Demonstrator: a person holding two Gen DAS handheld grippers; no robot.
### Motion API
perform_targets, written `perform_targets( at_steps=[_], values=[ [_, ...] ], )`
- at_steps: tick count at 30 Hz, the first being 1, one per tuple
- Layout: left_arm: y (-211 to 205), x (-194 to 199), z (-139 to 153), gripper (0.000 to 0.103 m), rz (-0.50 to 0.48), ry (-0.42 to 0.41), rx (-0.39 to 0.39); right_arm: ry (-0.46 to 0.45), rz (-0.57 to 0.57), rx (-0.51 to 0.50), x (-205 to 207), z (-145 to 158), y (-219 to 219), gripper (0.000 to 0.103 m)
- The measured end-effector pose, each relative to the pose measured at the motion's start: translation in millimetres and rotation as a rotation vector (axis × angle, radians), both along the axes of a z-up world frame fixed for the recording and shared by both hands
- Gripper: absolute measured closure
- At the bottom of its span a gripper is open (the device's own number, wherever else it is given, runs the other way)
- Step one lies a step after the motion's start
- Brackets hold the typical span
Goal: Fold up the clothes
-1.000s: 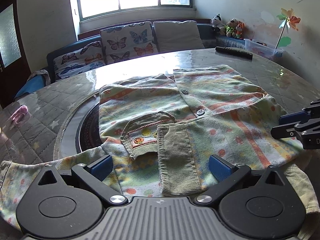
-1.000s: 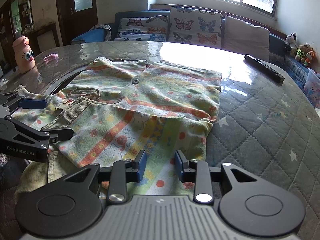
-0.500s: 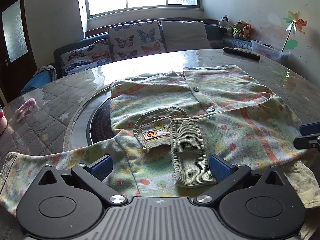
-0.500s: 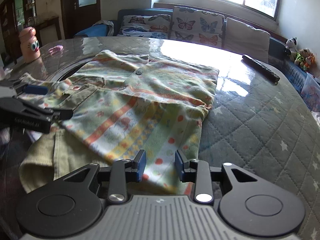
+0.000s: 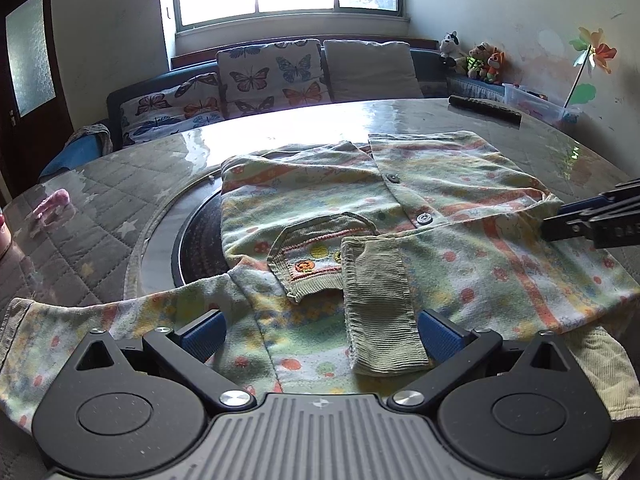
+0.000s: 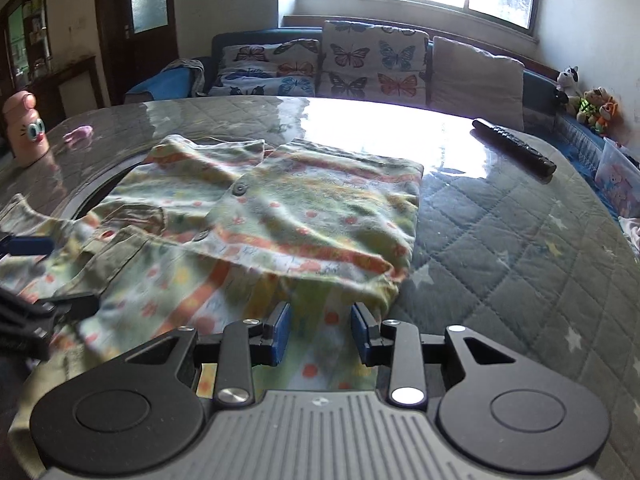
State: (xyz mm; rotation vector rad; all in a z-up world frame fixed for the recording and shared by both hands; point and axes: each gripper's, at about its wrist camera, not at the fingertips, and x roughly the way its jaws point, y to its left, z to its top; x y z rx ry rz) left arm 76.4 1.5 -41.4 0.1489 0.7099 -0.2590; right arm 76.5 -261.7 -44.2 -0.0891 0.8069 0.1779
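A child's pastel printed cardigan (image 5: 400,208) with green corduroy trim lies flat, front up, on the round table (image 6: 500,260). One sleeve is folded across the front, its corduroy cuff (image 5: 380,312) just ahead of my left gripper (image 5: 320,334). That gripper is open wide above the hem. The other sleeve (image 5: 80,320) trails off to the left. My right gripper (image 6: 320,332) is open a little, and the cardigan's (image 6: 320,208) lower right edge lies under and between its fingers. It also shows as the right gripper (image 5: 592,220) at the garment's right side.
A black remote (image 6: 514,146) lies at the far right of the table. A pink bottle (image 6: 26,128) and a small pink item (image 6: 78,135) sit at the far left. A dark round inset (image 5: 200,240) lies under the cardigan's left part. A sofa (image 6: 360,64) stands behind the table.
My right gripper has moved forward over the cardigan's lower right edge, closer to the folded side. The left gripper has shifted slightly. The cardigan lies as before.
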Motion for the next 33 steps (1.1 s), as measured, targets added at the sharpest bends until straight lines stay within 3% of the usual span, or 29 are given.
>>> perform_targets(
  at_steps=[21, 33],
  values=[
    [25, -4, 12, 0.000, 0.022, -0.026, -0.037, -0.006, 0.166, -0.040, -3, 7, 79, 0.069],
    [127, -15, 21, 0.000, 0.322, -0.068, -0.034, -0.010, 0.245, -0.055, -3, 5, 118, 0.069]
  ],
)
